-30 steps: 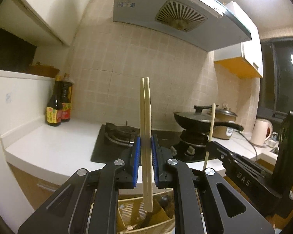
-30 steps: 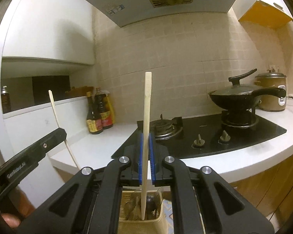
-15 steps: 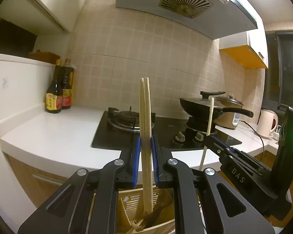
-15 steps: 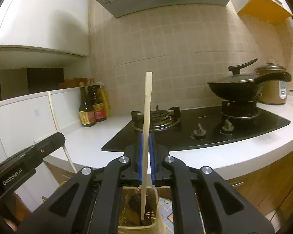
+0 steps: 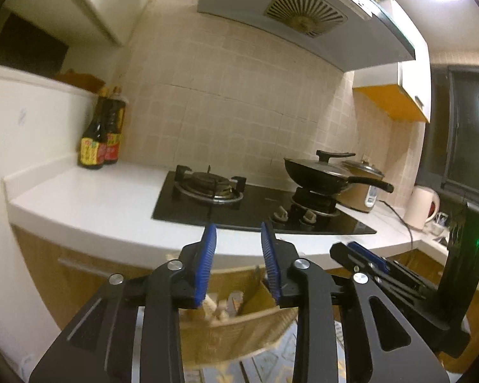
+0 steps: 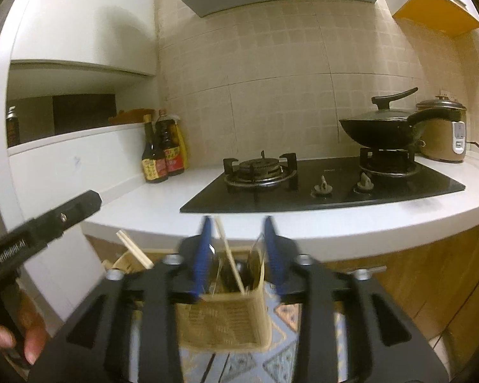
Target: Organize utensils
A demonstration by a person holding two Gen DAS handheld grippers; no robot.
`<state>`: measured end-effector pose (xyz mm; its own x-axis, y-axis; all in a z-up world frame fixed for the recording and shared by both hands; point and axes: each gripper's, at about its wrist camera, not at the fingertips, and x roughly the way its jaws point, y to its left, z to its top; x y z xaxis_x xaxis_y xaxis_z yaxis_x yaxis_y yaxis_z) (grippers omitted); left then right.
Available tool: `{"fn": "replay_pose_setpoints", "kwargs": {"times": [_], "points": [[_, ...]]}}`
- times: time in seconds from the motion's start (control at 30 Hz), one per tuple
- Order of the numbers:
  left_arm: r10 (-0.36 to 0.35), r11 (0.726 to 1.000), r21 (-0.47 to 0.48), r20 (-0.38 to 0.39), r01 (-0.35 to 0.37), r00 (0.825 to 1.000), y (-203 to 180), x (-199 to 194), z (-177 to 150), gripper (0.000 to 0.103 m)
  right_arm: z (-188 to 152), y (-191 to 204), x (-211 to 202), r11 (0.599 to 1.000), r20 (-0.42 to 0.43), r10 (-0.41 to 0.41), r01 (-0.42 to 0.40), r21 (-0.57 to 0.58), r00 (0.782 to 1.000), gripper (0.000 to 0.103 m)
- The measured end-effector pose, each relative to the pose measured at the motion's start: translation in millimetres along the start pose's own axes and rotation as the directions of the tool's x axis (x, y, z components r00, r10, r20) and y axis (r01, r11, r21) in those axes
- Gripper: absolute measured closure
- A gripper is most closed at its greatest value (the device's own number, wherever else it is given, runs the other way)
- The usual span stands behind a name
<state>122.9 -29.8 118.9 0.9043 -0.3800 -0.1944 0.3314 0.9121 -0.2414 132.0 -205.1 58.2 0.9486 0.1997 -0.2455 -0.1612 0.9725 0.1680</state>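
Hovering over the wicker utensil basket (image 6: 226,316)
Left gripper (image 5: 238,263) and right gripper (image 6: 238,252): fingers spread, gripping nothing; a chopstick (image 6: 231,260) leans in the basket's right compartment.

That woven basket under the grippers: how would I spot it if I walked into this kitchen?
Find the black gas hob set in the white countertop. Below the counter's front edge, lower than both open grippers, sits the woven basket. It is the only tan, wicker-like container, with chopsticks sticking out of it.
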Motion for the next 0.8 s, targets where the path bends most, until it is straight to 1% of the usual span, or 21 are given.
{"fn": "replay_pose_setpoints", "kwargs": {"times": [0.03,0.1,0.13,0.17,0.3,0.37,0.43,0.5,0.53,0.57,0.63,0.7,0.77,0.8], "points": [[-0.004,1.0,-0.006,-0.004,0.004,1.0,1.2,-5.0,-2.1,0.074,-3.1,1.7,-6.4,1.0,0.0,-0.002,0.002,-0.004,1.0,0.057],[-0.009,1.0,-0.017,-0.01,0.009,1.0,5.0,-18.2,-8.2,0.066,-12.7,6.0,-22.0,1.0,-0.01,-0.004,0.004,-0.007,1.0,0.055],[-0.006,1.0,-0.016,-0.013,0.006,1.0,6.1,-23.9,-11.4,0.056,-15.2,7.1,-25.8,1.0,-0.015,-0.004,0.004,-0.008,1.0,0.055],[-0.003,1.0,-0.011,-0.018,0.003,1.0,7.8,-30.7,-15.9,0.05,-20.7,9.1,-33.1,1.0,-0.02,-0.005,0.005,-0.008,1.0,0.055],[0.021,1.0,-0.019,-0.029,-0.021,0.999,14.4,-48.1,-32.1,0.045,-39.0,14.4,-52.3,1.0,-0.036,-0.018,0.018,-0.013,0.999,0.054],[0.031,0.999,-0.036,-0.02,-0.031,0.999,18.1,-58.3,-42.5,0.037,-49.7,15.4,-60.2,1.0,-0.046,-0.024,0.023,-0.008,0.999,0.051],[0.048,0.998,-0.033,-0.013,-0.048,0.999,19.2,-64.3,-50.8,0.036,-60.8,15.2,-66.4,0.999,-0.055,-0.036,0.036,0.001,0.998,0.049],[0.072,0.997,-0.014,-0.015,-0.073,0.997,17.7,-67.7,-63.4,0.036,-73.7,15.4,-71.0,0.999,-0.065,-0.053,0.053,0.005,0.997,0.048],[0.082,0.997,-0.002,-0.018,-0.082,0.996,16.5,-68.1,-70.0,0.034,-78.8,16.0,-72.7,0.998,-0.066,-0.068,0.068,0.0,0.996,0.048],[0.094,0.996,0.011,-0.021,-0.094,0.995,15.5,-68.1,-76.7,0.031,-87.0,17.0,-74.6,0.995,-0.066,-0.098,0.098,-0.011,0.993,0.046],[0.123,0.992,0.038,-0.027,-0.122,0.992,13.0,-66.6,-92.0,0.029,-99.3,18.1,-76.5,0.991,-0.066,-0.132,0.13,-0.026,0.989,0.042],[0.161,0.985,0.064,-0.023,-0.159,0.987,11.1,-65.9,-104.6,0.026,-108.3,18.7,-77.6,0.988,-0.065,-0.154,0.152,-0.037,0.986,0.04],[0.191,0.979,0.071,-0.014,-0.189,0.982,10.8,-66.3,-113.4,0.02,-115.2,19.5,-78.7,0.986,-0.065,-0.164,0.161,-0.047,0.984,0.039],[0.206,0.976,0.073,-0.009,-0.204,0.979,11.2,-66.2,-116.9,0.018,-116.1,19.8,-78.9,0.985,-0.063,-0.166,0.163,-0.051,0.984,0.036]]}}
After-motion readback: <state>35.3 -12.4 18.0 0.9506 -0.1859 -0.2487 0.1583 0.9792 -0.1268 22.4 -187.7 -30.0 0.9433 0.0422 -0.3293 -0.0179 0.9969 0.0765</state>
